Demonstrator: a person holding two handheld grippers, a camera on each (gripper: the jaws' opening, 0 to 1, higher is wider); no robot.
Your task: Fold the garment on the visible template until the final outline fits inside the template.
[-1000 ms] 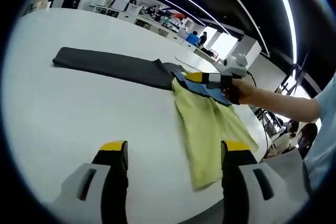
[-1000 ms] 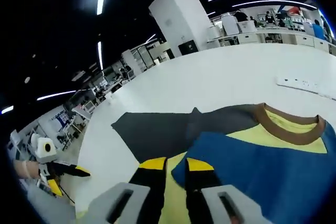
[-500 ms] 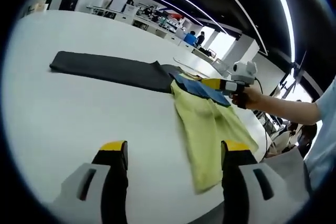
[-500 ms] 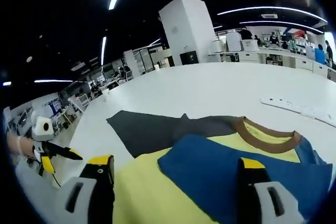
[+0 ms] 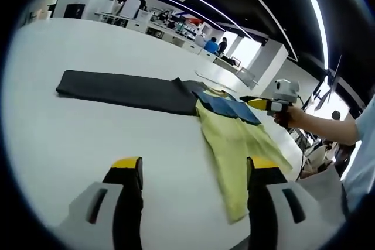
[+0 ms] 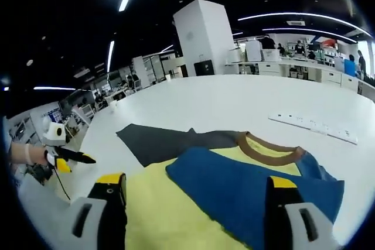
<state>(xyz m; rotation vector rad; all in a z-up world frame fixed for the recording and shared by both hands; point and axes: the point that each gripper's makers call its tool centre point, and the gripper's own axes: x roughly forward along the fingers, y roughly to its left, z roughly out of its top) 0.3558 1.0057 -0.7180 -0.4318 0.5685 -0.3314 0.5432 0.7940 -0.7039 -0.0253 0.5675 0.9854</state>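
Both sets of jaws apart and holding nothing: left gripper [image 5: 193,171] low over bare tabletop short of the garment [image 5: 234,139], right gripper [image 6: 196,188] poised right above its yellow and blue cloth [image 6: 234,185].

Garment spread flat on the white table [image 5: 88,139], one end overlapping the dark grey template [image 5: 123,86], the yellow length trailing away from the template toward the table edge. Brown collar [image 6: 266,150] on the far side of the blue panel, just beside the template's end.

Probably between folds. To do the next one well: pinch the far yellow hem at its two corners, lift just enough to clear the table, carry it toward the template, lay it down square, press out slack, check no edge overhangs the grey.

Beyond the template: a white power strip [image 6: 313,127] lying well apart, a white pillar [image 6: 202,36], desks with people, long ceiling light strips.
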